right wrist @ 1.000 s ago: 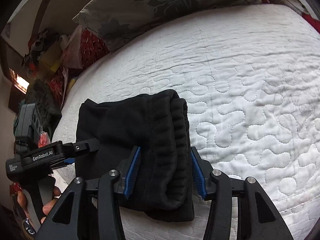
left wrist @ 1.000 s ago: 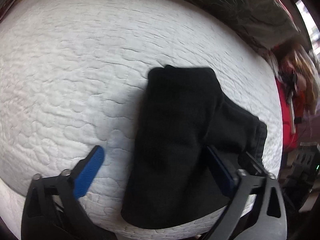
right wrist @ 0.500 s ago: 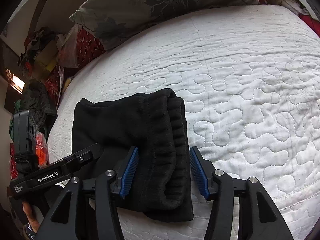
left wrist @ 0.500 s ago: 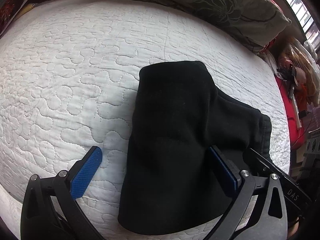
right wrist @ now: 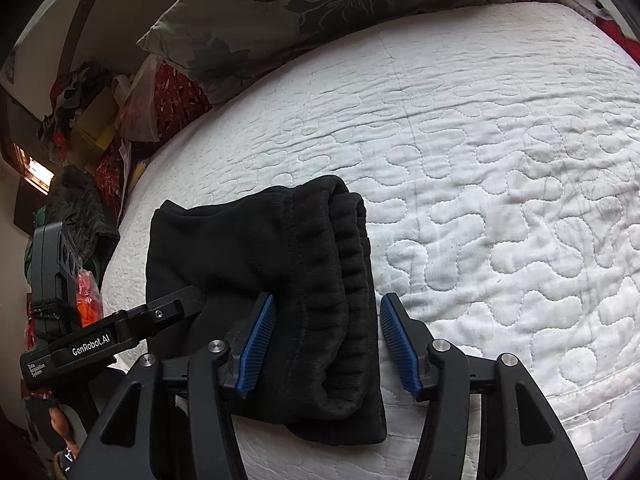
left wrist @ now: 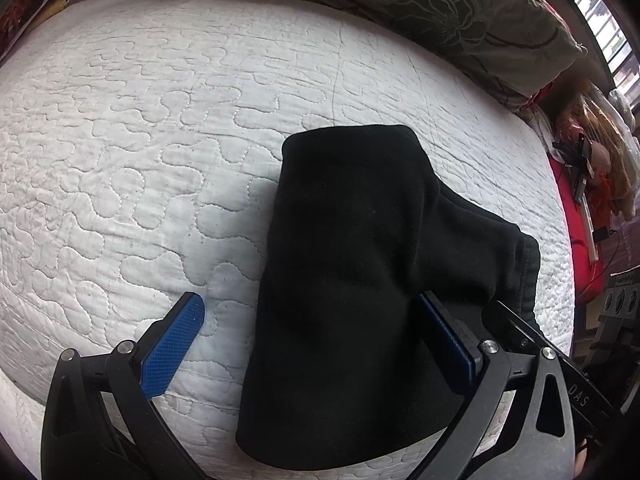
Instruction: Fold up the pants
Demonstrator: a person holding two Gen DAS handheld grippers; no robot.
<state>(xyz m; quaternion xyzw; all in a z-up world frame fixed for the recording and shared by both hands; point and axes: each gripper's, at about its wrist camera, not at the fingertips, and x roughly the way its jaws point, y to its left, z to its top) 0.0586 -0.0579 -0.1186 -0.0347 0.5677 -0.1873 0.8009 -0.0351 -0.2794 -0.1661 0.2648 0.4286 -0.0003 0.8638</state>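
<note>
The black pants (left wrist: 352,280) lie folded into a compact bundle on the white quilted mattress (left wrist: 140,160). My left gripper (left wrist: 316,332) is open wide over the bundle's near end. Its left pad hangs above bare quilt and its right pad rests against the black cloth. In the right wrist view the ribbed waistband edge of the pants (right wrist: 320,280) runs between the pads of my right gripper (right wrist: 328,340). That gripper is open, with a gap between its right pad and the cloth. The left gripper's body (right wrist: 100,344) shows at the left of that view.
A grey floral pillow (right wrist: 320,4) lies along the far side of the mattress. Beyond the bed edge sit piled clothes and bags (right wrist: 100,120) and red cloth with cables (left wrist: 580,220). The near mattress edge runs just under both grippers.
The right gripper's jaws have widened a little off the waistband. The left gripper has shifted slightly, bringing more of the pillow into view. The bundle has stayed put.
</note>
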